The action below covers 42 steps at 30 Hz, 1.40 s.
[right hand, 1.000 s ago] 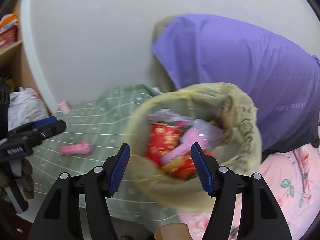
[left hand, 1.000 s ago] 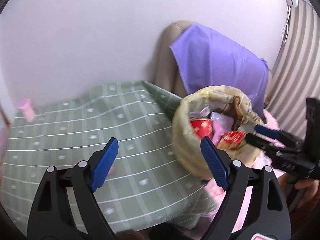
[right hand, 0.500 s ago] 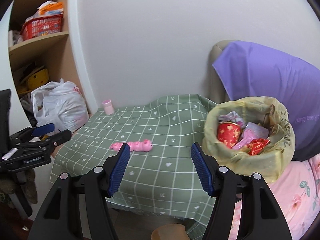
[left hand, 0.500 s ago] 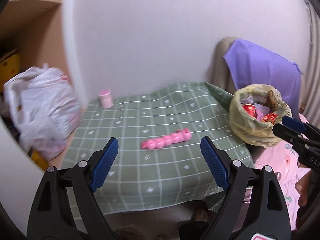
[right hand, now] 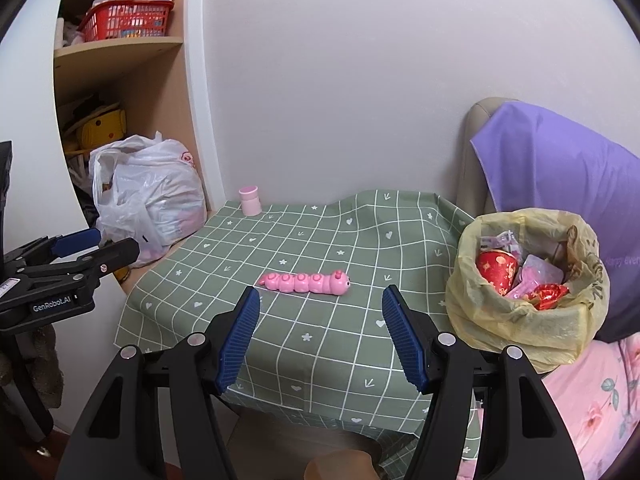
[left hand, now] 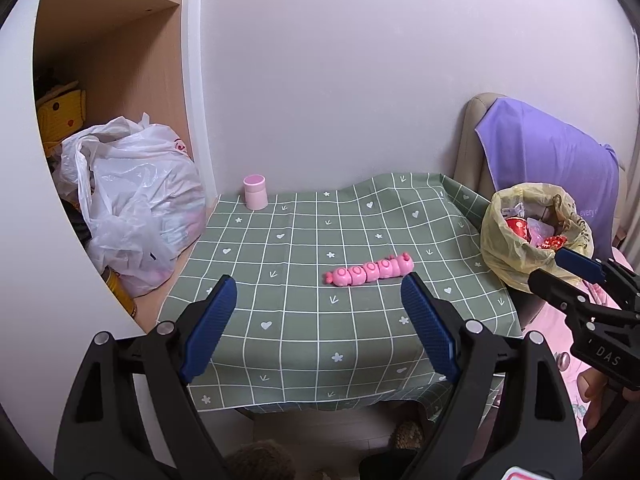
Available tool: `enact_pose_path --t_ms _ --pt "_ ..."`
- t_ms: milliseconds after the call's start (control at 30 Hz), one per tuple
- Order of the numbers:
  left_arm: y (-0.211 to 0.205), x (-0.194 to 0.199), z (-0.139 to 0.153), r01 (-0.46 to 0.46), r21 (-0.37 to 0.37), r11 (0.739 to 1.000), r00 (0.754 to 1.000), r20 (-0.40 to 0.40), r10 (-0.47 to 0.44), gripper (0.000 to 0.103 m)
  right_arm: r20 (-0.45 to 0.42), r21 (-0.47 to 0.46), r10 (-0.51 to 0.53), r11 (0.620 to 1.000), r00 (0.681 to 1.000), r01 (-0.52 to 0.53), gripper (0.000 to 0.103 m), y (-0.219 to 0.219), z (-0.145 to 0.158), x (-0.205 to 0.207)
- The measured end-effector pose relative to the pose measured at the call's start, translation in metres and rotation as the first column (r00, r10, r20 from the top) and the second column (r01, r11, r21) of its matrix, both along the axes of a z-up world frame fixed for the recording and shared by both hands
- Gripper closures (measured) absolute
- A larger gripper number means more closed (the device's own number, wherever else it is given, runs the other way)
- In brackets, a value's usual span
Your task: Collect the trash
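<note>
Two hand-held grippers, left gripper [left hand: 316,312] and right gripper [right hand: 320,320], hover wide apart, holding nothing, above a green checked tablecloth [right hand: 340,344]; near its middle lies a pink segmented caterpillar toy [right hand: 306,282], lengthwise across, head toward the yellow trash bag [right hand: 520,332]

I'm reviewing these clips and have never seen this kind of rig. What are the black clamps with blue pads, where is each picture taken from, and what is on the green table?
No robot here: a person holds one clamp-like tool in each hand, each with a camera looking along its two fingers. One picture comes from the left gripper, the other from the right gripper; each also catches the other tool at its edge. Both are open and hold nothing. On the green checked tablecloth lie a pink caterpillar toy and, at the back, a small pink cup. A yellow trash bag, already holding wrappers, sits to the right of the table.
</note>
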<state>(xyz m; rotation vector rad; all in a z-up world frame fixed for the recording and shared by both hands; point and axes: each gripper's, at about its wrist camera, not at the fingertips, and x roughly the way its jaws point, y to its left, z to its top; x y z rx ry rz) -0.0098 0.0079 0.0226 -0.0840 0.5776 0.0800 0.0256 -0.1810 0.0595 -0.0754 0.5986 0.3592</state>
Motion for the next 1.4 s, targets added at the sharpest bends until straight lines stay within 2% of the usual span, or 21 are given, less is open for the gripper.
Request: enact_pose_path --t_ms 1400 --pt "0.0022 0.0043 -0.0012 0.027 0.004 1.000 1.000 0.001 -0.027 0.023 -0.004 -0.018 -0.014 1.000 1.000 0.014 0.043 0.0040 -0.0030 0.0093"
